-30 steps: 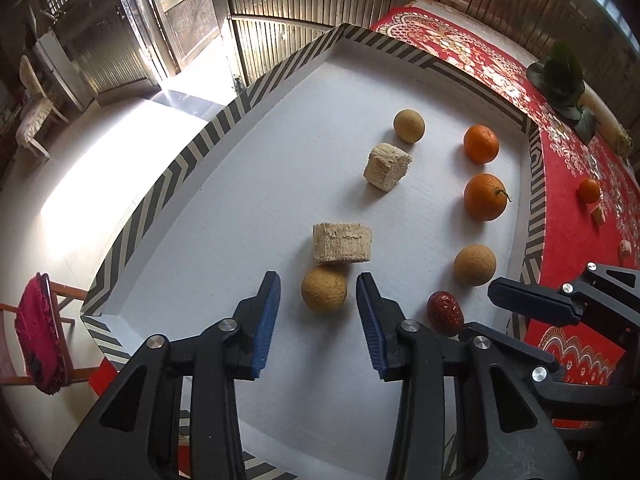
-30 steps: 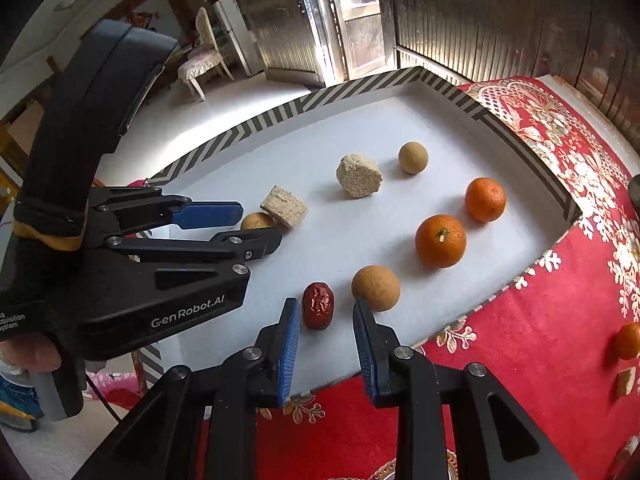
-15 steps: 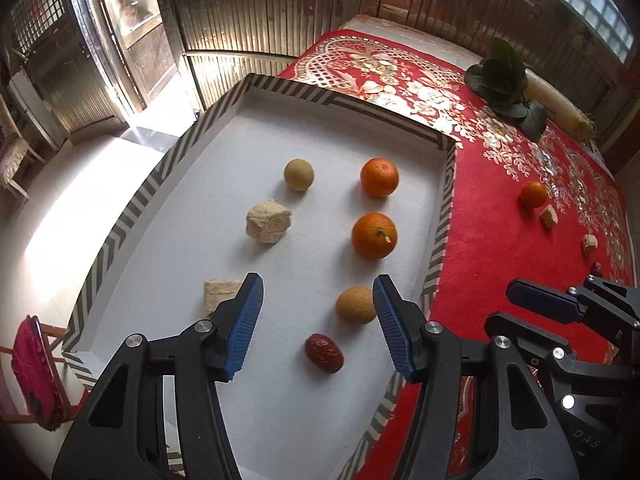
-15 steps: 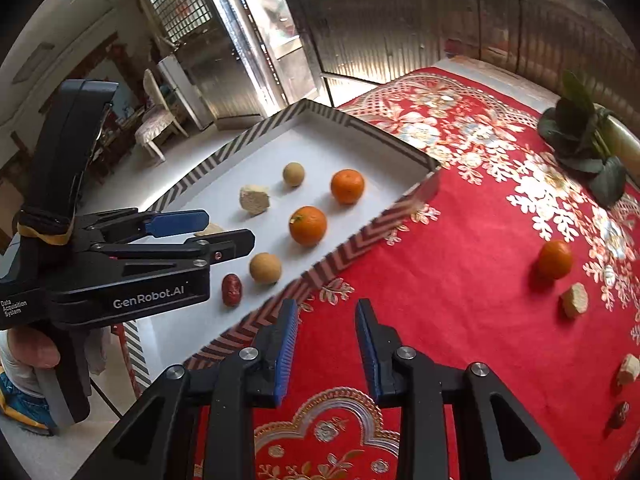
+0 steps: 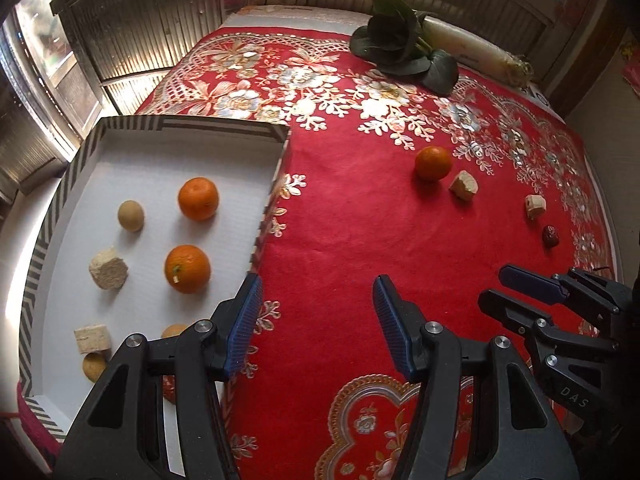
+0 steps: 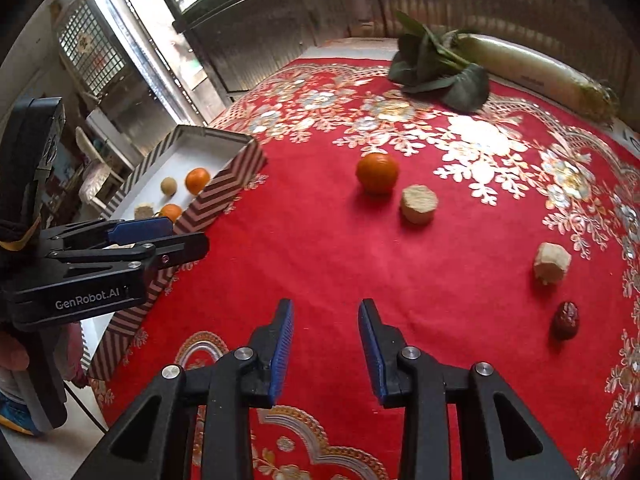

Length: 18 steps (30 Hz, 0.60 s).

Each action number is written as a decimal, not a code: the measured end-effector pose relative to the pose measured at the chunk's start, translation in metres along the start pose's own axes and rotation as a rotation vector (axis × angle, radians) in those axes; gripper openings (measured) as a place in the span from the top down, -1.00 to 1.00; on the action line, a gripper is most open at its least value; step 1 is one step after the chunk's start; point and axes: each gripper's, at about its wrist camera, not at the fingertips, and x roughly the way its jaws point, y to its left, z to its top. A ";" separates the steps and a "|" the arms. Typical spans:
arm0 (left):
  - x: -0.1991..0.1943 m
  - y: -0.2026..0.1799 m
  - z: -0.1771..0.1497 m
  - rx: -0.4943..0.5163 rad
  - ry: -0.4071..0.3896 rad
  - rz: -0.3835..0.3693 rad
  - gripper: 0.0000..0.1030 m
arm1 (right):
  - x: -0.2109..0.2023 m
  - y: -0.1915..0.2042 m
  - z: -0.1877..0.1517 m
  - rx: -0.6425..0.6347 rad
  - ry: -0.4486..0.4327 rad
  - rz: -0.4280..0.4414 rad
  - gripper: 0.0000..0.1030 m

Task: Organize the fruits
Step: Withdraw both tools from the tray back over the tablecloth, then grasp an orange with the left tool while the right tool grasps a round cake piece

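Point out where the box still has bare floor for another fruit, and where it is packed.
In the striped box, the far end beyond the far orange and round tan fruit is bare. The strip along the left wall is narrow. The near end is crowded: near orange, beige chunks, more fruit.

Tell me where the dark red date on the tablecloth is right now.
The date lies on the red tablecloth at the right wrist view's right edge, just below a pale chunk.

A red cloth is showing gold-and-white floral patterning. The tray is wearing black-and-white chevron stripes around a white floor, holding orange mandarins and tan balls.
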 end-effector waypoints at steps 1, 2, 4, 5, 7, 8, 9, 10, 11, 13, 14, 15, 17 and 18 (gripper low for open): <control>0.002 -0.006 0.003 0.011 0.004 -0.007 -0.11 | -0.001 -0.007 0.000 0.010 -0.005 -0.011 0.35; 0.004 -0.011 0.005 0.022 0.007 -0.012 -0.11 | -0.001 -0.012 0.001 0.015 -0.010 -0.021 0.35; 0.007 -0.019 0.010 0.038 0.010 -0.018 -0.11 | -0.001 -0.021 0.006 0.019 -0.020 -0.040 0.34; 0.008 -0.022 0.013 0.045 0.012 -0.020 -0.11 | 0.000 -0.025 0.009 0.017 -0.025 -0.048 0.34; 0.011 -0.027 0.017 0.056 0.014 -0.026 -0.11 | 0.003 -0.030 0.019 0.004 -0.032 -0.063 0.34; 0.012 -0.029 0.020 0.060 0.015 -0.026 -0.11 | 0.005 -0.033 0.024 -0.005 -0.034 -0.068 0.33; 0.014 -0.030 0.022 0.062 0.017 -0.025 -0.11 | 0.009 -0.035 0.030 -0.011 -0.035 -0.074 0.33; 0.015 -0.032 0.025 0.064 0.020 -0.027 -0.11 | 0.014 -0.037 0.036 -0.016 -0.032 -0.081 0.33; 0.017 -0.033 0.028 0.066 0.021 -0.030 -0.11 | 0.018 -0.039 0.040 -0.023 -0.031 -0.086 0.33; 0.020 -0.035 0.034 0.070 0.023 -0.035 -0.11 | 0.026 -0.043 0.049 -0.037 -0.029 -0.088 0.33; 0.021 -0.037 0.037 0.072 0.023 -0.039 -0.12 | 0.030 -0.044 0.053 -0.044 -0.027 -0.086 0.33; 0.023 -0.038 0.040 0.076 0.024 -0.044 -0.12 | 0.034 -0.045 0.056 -0.053 -0.027 -0.084 0.33; 0.027 -0.042 0.046 0.084 0.028 -0.051 -0.12 | 0.043 -0.049 0.061 -0.064 -0.022 -0.084 0.33; 0.028 -0.045 0.049 0.089 0.029 -0.056 -0.12 | 0.047 -0.050 0.063 -0.066 -0.010 -0.074 0.33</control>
